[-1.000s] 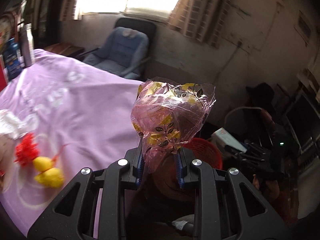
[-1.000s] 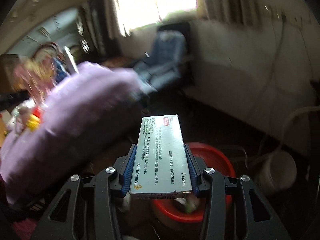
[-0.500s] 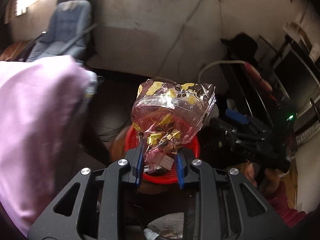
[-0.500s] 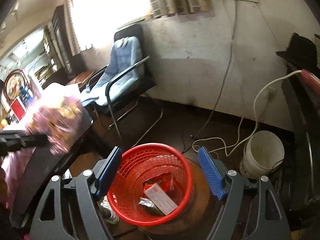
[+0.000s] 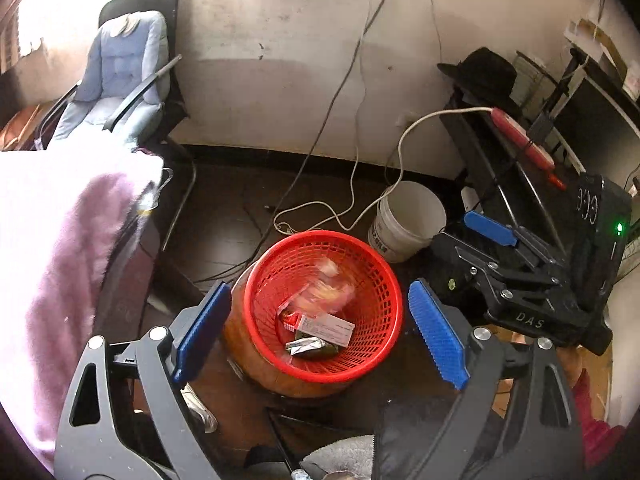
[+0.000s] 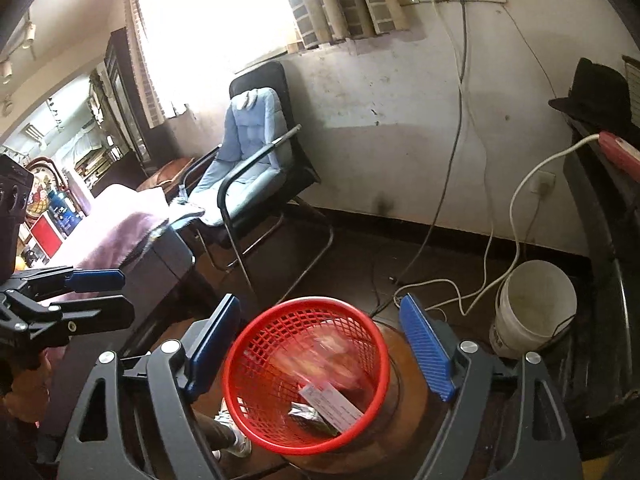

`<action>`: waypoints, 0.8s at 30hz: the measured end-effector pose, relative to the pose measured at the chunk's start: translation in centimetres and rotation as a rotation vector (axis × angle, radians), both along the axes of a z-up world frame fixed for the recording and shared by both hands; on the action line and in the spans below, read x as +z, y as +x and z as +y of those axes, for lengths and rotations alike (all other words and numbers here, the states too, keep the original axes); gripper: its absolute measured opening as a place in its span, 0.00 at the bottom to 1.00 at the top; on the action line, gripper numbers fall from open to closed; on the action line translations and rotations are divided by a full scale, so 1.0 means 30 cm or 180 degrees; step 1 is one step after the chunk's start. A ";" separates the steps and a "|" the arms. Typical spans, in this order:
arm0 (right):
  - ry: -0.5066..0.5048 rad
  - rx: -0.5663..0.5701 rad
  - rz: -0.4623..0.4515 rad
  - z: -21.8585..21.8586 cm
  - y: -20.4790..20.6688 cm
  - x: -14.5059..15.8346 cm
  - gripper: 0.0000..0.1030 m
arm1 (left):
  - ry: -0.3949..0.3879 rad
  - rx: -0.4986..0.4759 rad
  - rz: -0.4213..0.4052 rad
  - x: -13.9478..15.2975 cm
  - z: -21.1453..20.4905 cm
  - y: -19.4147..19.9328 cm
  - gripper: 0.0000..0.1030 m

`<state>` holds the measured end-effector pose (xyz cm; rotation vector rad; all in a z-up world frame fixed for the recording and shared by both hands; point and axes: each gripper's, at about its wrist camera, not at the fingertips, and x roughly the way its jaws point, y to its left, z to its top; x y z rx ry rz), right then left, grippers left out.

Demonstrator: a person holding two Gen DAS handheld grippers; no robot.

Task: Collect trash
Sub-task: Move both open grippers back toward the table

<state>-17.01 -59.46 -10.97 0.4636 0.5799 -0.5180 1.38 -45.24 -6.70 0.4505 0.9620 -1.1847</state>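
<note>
— Where's the trash sitting relative to your jaws?

— My left gripper [image 5: 320, 320] hangs over the red basket [image 5: 256, 280], which fills the lower middle of the left wrist view, right between my two blue pads. The pink wrapper [image 5: 324, 292] is a blur inside it, above the white medicine box [image 5: 328, 328] and a foil packet [image 5: 306, 346]. The box lies long-axis slanting toward the lower right.

— And your other hand?

— My right gripper [image 6: 320, 352] frames the same basket in the lower middle of its view. Both sets of jaws stand wide apart with nothing between them. I judge the two about equally near.

— What's changed?

— A second ago my left jaws pinched the wrapper and my right clamped the box. Both have just been opening; the box was already in the basket half a second back, the wrapper only now. Nothing left to grasp here, so I reckon the next move is back toward the purple cloth [image 5: 60, 240] at left.
</note>
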 end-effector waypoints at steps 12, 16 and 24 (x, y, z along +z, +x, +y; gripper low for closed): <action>-0.0190 0.0273 -0.0112 0.142 0.057 0.111 0.91 | -0.0214 0.0474 -0.0155 0.116 0.169 0.064 0.90; -0.0302 0.0335 -0.0171 0.193 0.062 0.162 0.94 | -0.0281 0.0610 -0.0263 0.156 0.239 0.072 0.93; -0.0316 0.0615 -0.0299 0.315 0.096 0.239 0.94 | -0.0383 0.1008 -0.0503 0.227 0.427 0.102 0.93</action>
